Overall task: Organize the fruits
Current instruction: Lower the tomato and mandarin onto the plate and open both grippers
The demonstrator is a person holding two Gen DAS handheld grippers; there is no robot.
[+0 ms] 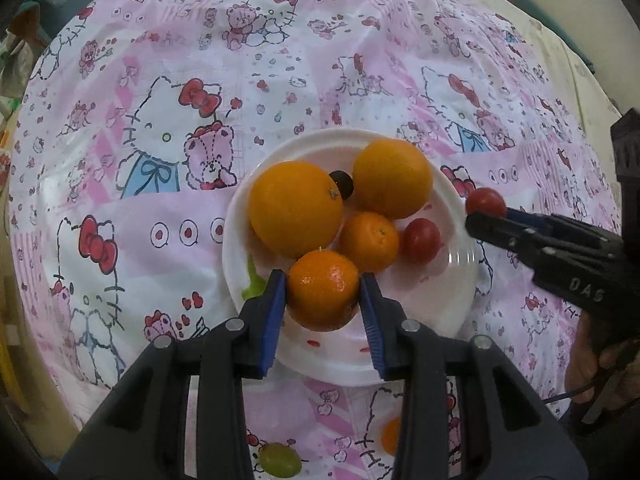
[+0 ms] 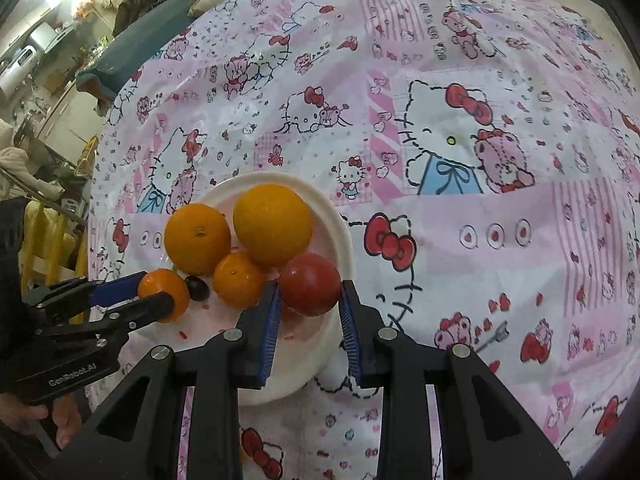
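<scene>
Two hand-held grippers over a white plate (image 1: 460, 280) of fruit on a bench w/ a pink cartoon-cat cloth (image 1: 360, 60).

Nearest in the left wrist view, the left hand-held gripper (image 1: 323, 294) pinches a small mandarin (image 1: 323, 290) between its blue pads, at the plate's near edge. Below it on the cloth, a green grape (image 1: 279, 460) and part of another orange fruit (image 1: 391, 436), both off the plate.

Nearest in the right wrist view, the right hand-held gripper (image 2: 309, 294) pinches a red tomato (image 2: 310, 284) over the plate's right side, pads tight on both flanks. A person's hand (image 2: 60, 420) shows at lower left of that view, holding the left tool.

On the plate just beyond the grippers: a second small mandarin (image 1: 369, 242), a second red tomato (image 1: 421, 240) beside it, and a dark grape (image 1: 342, 185) wedged btwn two large oranges, one at left (image 1: 295, 209), one at right (image 1: 393, 178). A green scrap (image 1: 253, 282) lies at the plate's left rim.

Past the cloth's far edge, a teal cushion or cover (image 2: 140, 52) and a cluttered room, too blurred to make out.
</scene>
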